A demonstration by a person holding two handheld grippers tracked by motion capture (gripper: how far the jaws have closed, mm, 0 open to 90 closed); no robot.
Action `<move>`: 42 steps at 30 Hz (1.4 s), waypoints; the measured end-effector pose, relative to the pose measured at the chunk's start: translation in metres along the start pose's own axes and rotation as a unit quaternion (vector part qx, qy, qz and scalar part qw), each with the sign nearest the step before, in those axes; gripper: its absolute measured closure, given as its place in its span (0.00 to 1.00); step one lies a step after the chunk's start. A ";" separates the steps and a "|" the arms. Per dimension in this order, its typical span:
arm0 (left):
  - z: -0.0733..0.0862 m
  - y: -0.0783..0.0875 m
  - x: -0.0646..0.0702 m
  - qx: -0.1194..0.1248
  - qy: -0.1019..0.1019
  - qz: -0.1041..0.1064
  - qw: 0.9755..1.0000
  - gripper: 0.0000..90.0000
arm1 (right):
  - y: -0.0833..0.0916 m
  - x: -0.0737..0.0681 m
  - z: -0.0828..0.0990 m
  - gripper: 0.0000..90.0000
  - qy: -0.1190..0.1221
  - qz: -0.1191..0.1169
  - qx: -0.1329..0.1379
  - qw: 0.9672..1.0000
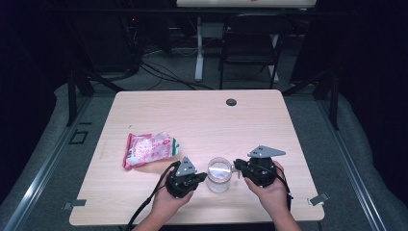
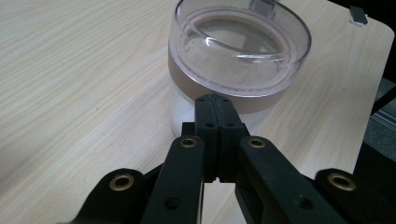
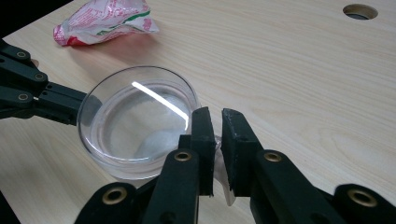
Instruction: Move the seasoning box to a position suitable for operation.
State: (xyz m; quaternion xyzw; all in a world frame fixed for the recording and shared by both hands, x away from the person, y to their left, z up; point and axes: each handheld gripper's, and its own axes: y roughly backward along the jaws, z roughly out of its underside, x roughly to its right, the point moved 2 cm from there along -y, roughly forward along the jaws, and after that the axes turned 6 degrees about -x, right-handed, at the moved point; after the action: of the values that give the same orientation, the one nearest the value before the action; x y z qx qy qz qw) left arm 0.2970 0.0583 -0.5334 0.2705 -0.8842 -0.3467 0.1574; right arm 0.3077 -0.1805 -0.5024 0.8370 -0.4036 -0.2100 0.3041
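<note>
A clear round jar [image 1: 219, 174] with a see-through lid stands near the table's front edge, between my two grippers. My left gripper [image 1: 204, 177] is shut with nothing in it. In the left gripper view its closed tips [image 2: 215, 101] rest against the jar [image 2: 238, 42] just under the lid's tan rim. My right gripper [image 1: 236, 166] comes in from the jar's right. In the right gripper view its jaws [image 3: 217, 128] stand almost together on a small clear tab [image 3: 217, 142] that sticks out from the jar's [image 3: 135, 121] lid.
A pink and white snack bag [image 1: 148, 149] lies flat to the left of the jar, also seen in the right gripper view [image 3: 105, 18]. A round cable hole [image 1: 231, 102] sits near the table's far edge. A black chair [image 1: 250, 43] stands beyond the table [image 1: 269, 130].
</note>
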 end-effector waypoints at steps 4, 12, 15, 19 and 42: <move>-0.001 0.001 0.000 0.002 -0.001 0.000 1.000 1.00 | 0.000 0.000 0.001 0.94 0.001 0.003 0.004 1.000; -0.003 0.002 0.002 0.007 -0.003 0.004 1.000 1.00 | 0.001 0.000 0.001 0.95 0.002 0.004 0.004 1.000; -0.004 0.003 0.002 0.008 -0.006 0.003 1.000 1.00 | 0.001 0.000 0.002 0.95 0.001 0.004 0.005 1.000; -0.006 0.004 0.002 0.011 -0.002 0.004 1.000 1.00 | 0.001 0.000 0.002 0.93 0.000 0.005 0.006 1.000; -0.028 0.011 0.003 0.034 -0.009 0.023 0.999 1.00 | 0.026 -0.029 0.008 0.68 0.063 -0.013 0.009 0.998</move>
State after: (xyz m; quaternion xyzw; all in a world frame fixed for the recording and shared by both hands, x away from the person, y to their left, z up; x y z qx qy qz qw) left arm 0.3036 0.0485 -0.5062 0.2524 -0.9029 -0.3151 0.1477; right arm 0.2719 -0.1729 -0.4873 0.8562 -0.3748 -0.1570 0.3190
